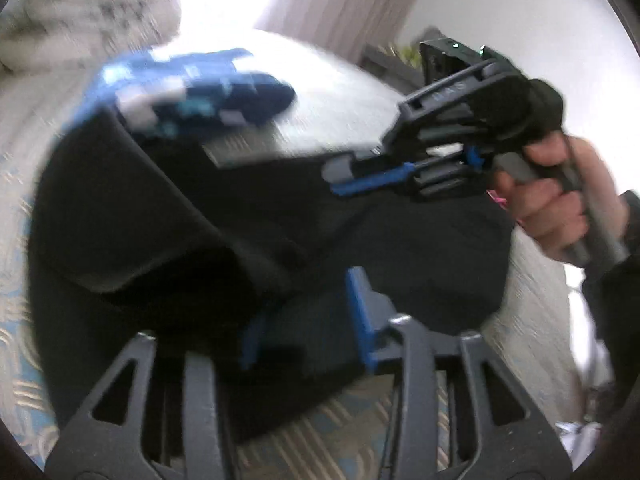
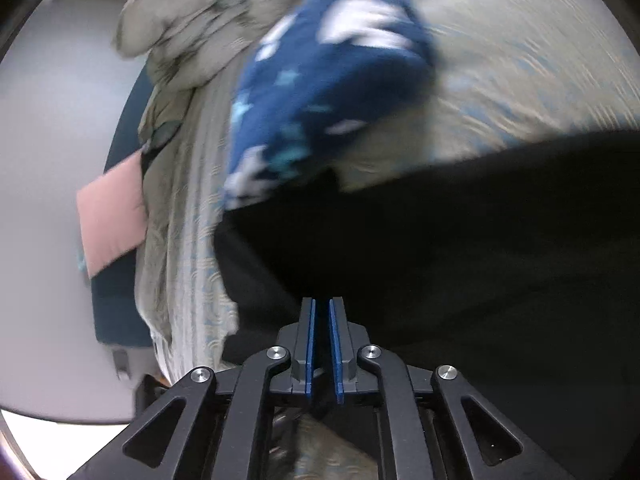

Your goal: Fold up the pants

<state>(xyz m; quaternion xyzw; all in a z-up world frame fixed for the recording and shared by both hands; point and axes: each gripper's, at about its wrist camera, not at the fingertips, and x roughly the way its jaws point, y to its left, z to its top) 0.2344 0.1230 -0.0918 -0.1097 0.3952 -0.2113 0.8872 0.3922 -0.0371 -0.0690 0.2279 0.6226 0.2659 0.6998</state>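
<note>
The black pants (image 1: 224, 224) lie partly folded on the patterned bedspread (image 1: 16, 240). My left gripper (image 1: 308, 312) is open, its blue-padded fingers spread over the near edge of the pants. My right gripper (image 1: 340, 178) shows in the left wrist view over the pants' right part, held by a hand. In the right wrist view the right gripper (image 2: 322, 308) has its blue pads nearly together, with black pants (image 2: 440, 248) fabric at the tips; the frames are blurred and a grip is not clear.
A folded blue garment with white patches (image 1: 192, 88) (image 2: 320, 92) lies just beyond the pants. A crumpled grey quilt (image 2: 192, 20) lies at the bed's far end. A pink cushion (image 2: 110, 224) sits off the bed's edge. A curtain (image 1: 340, 0) hangs behind.
</note>
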